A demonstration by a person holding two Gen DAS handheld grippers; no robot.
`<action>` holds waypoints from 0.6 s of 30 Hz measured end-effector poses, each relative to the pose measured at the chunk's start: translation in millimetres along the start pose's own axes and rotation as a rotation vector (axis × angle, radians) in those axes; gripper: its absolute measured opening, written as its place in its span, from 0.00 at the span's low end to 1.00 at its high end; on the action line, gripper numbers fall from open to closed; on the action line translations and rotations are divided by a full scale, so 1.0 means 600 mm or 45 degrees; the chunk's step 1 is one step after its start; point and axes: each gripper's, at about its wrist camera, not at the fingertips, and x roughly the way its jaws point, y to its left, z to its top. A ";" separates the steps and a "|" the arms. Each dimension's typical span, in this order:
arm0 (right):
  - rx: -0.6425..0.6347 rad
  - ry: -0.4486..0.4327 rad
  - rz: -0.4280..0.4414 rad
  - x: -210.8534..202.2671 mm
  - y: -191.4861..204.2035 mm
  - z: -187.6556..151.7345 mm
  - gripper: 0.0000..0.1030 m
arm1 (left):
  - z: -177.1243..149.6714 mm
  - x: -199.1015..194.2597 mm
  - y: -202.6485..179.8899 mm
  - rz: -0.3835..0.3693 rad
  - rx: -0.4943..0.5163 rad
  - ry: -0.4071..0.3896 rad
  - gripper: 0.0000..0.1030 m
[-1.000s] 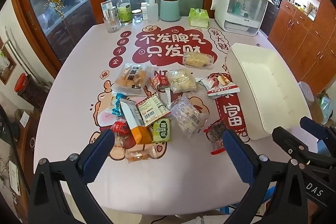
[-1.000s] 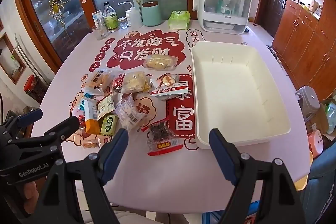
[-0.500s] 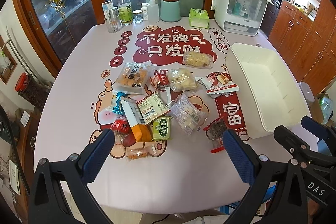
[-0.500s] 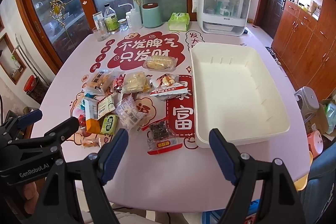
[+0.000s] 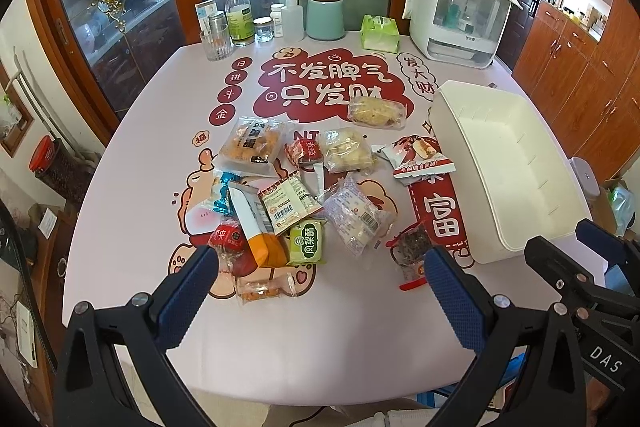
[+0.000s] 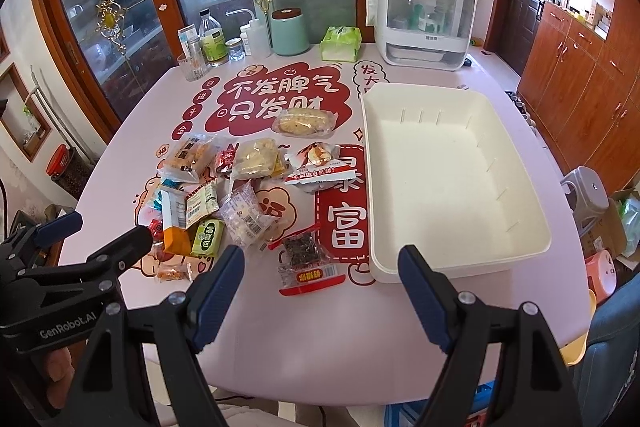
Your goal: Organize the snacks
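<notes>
Taking the white bin point(image 6: 452, 183) as the landmark, everything to be sorted lies to its left on the tabletop point(image 6: 320, 327), which suits a job of carrying packets rightward one at a time. Farthest from the bin, the left gripper point(image 5: 320, 291) hangs above the near edge with its jaws spread wide and nothing between them, looking down on the heap of snacks point(image 5: 304, 187); it is placed, I judge, to drop onto the near packets such as the small orange sweet point(image 5: 264, 291) or the green sachet point(image 5: 308, 241). The heap is loose and overlapping, with a striped carton point(image 5: 256, 223) lying across flatter wrappers, so the outer pieces look easiest to lift. Closer to the bin sits the dark dried-fruit packet point(image 6: 306, 257), just beside the bin's near left corner and apart from the rest. The right gripper point(image 6: 320, 291) hovers nearest the bin, jaws likewise wide and empty, with that packet ahead of it. The bin itself holds nothing yet, so the sorting has not begun.
</notes>
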 end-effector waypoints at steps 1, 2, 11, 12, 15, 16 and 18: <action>0.002 -0.002 0.001 0.000 0.000 0.000 0.78 | -0.001 -0.001 0.000 0.001 0.000 0.001 0.99; 0.002 -0.001 0.001 0.000 0.000 0.000 0.78 | -0.003 0.000 0.000 0.000 -0.001 0.000 0.99; 0.006 0.017 0.004 0.008 -0.008 0.004 0.78 | -0.005 -0.001 0.001 0.001 -0.002 0.000 0.99; 0.006 0.019 0.006 0.009 -0.009 0.005 0.78 | -0.006 -0.001 0.001 0.002 -0.003 0.001 0.99; 0.001 0.024 0.009 0.013 -0.010 0.008 0.78 | -0.011 0.000 0.002 0.002 -0.010 0.008 0.99; 0.000 0.026 0.010 0.014 -0.010 0.008 0.78 | -0.013 -0.001 0.004 0.003 -0.013 0.011 0.99; -0.003 0.030 0.012 0.017 -0.010 0.010 0.78 | -0.016 -0.001 0.005 0.005 -0.016 0.016 0.99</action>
